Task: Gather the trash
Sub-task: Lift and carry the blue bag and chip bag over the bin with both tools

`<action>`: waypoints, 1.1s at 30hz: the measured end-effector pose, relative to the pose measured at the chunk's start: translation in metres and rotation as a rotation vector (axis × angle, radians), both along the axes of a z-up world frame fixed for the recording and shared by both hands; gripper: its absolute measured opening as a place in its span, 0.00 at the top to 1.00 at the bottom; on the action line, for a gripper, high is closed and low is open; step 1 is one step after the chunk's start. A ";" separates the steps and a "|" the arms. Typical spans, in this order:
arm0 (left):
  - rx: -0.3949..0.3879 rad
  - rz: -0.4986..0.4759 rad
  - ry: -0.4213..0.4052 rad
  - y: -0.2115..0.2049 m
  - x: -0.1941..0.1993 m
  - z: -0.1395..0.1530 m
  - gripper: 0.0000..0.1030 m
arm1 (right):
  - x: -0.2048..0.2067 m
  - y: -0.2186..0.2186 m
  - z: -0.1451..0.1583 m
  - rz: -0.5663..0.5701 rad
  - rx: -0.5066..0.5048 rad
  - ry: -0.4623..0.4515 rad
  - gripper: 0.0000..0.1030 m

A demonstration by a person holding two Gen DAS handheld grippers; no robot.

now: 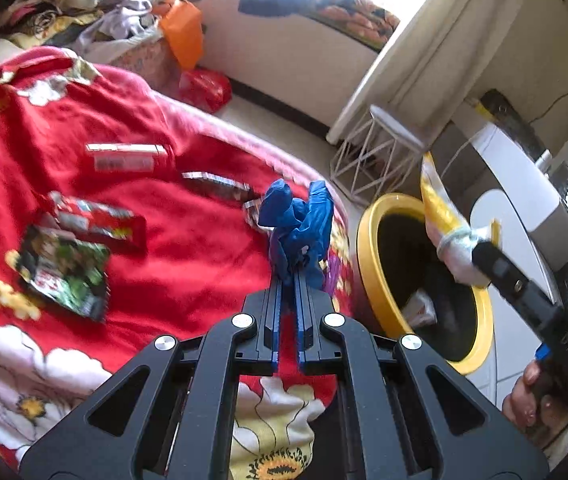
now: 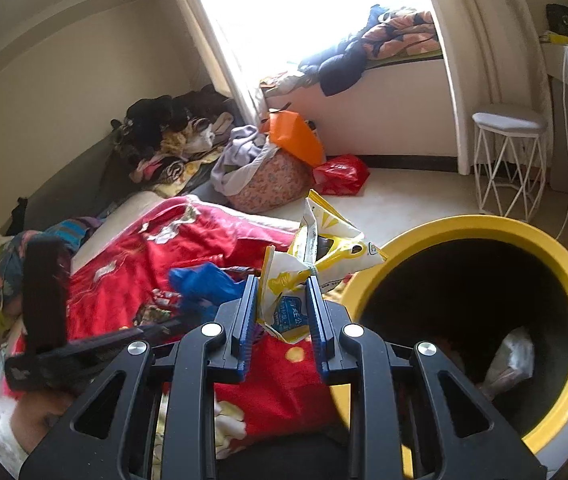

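Left wrist view: left gripper (image 1: 290, 276), angled down beside the bin (image 1: 368, 264), pinches a blue glove (image 1: 298, 224); right gripper (image 2: 284, 300) clamps a yellow bag (image 2: 304, 276) at the bin's rim.

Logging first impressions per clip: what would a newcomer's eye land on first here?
The yellow-rimmed bin beside the bed, and the red floral blanket strewn with wrappers. The left gripper pinches a crumpled blue bag; the right gripper holds a yellow-and-white packet near the bin's rim.

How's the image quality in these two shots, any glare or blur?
Left wrist view: wrappers on the red blanket are motion-smeared, and the window strip at the top glares. Right wrist view: the window is blown out white, the yellow bin interior is dark, and fisheye bends the edges.
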State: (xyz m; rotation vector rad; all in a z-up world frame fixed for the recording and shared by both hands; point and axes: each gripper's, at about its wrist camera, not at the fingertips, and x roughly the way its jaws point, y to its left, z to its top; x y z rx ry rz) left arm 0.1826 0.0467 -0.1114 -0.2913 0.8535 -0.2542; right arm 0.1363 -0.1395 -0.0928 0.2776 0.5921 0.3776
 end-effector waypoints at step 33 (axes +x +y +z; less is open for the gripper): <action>0.065 -0.217 -0.097 -0.100 -0.006 0.040 0.97 | -0.017 -0.083 0.003 -0.176 -0.099 0.010 0.78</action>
